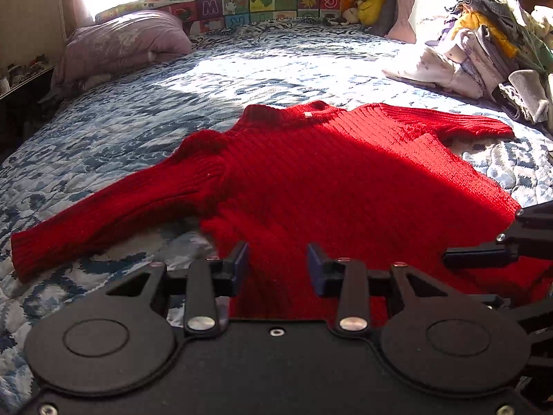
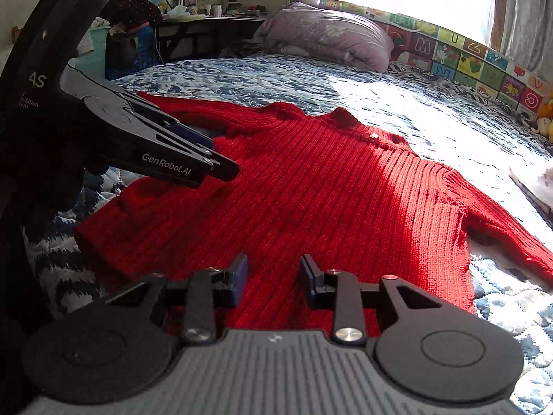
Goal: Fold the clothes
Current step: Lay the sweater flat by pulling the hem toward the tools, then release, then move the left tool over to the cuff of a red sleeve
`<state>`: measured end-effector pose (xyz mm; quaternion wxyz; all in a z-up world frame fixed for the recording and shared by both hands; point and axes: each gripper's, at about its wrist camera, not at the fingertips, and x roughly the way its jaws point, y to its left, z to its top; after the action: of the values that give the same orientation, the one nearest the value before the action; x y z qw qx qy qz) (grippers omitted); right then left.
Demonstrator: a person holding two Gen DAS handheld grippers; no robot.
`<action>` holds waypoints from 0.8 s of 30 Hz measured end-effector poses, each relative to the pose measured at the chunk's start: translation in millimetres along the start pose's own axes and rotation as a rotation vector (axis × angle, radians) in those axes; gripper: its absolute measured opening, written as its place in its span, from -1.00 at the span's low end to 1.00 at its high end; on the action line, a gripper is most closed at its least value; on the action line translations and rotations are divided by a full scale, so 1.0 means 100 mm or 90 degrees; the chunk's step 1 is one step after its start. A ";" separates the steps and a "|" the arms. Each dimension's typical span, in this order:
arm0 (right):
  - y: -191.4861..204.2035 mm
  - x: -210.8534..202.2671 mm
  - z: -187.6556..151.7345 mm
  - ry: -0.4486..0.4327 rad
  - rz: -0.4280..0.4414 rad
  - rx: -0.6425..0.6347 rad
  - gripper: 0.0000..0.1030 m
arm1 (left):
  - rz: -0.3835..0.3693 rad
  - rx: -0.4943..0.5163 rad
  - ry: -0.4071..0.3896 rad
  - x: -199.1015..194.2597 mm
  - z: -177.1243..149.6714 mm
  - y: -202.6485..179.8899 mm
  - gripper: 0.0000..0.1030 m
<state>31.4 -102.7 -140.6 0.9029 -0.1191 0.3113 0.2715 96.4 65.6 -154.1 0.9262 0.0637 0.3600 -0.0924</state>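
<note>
Currently the red sweater (image 1: 311,180) is spread flat on the blue quilted bed (image 1: 138,110), sleeves out at 9 and 3 o'clock. Both the left gripper (image 1: 278,264) and right gripper (image 2: 273,273) are held apart and empty above the hem, which should be pinched evenly. Pillows (image 1: 124,45) lie at 11 o'clock, piled laundry (image 1: 484,52) at 2.

Probably home bedroom: quilted bed (image 1: 242,69), pillow (image 1: 124,41).
</note>
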 end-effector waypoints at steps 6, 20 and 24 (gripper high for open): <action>0.12 -0.24 -0.09 -0.001 0.015 -0.015 -0.33 | -0.013 -0.047 -0.001 -0.48 -0.16 -0.01 -0.32; -0.22 -0.63 -0.20 -0.037 -0.026 0.072 -0.19 | 0.017 -0.018 0.044 -0.76 -0.50 -0.18 -0.33; -0.52 -0.62 -0.36 -0.025 -0.073 0.126 -0.17 | 0.032 -0.012 -0.020 -0.91 -0.46 -0.25 -0.33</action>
<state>1.9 -185.3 -126.8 0.9302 -0.0413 0.3113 0.1899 -5.1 60.9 -127.3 0.9343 0.0621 0.3445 -0.0669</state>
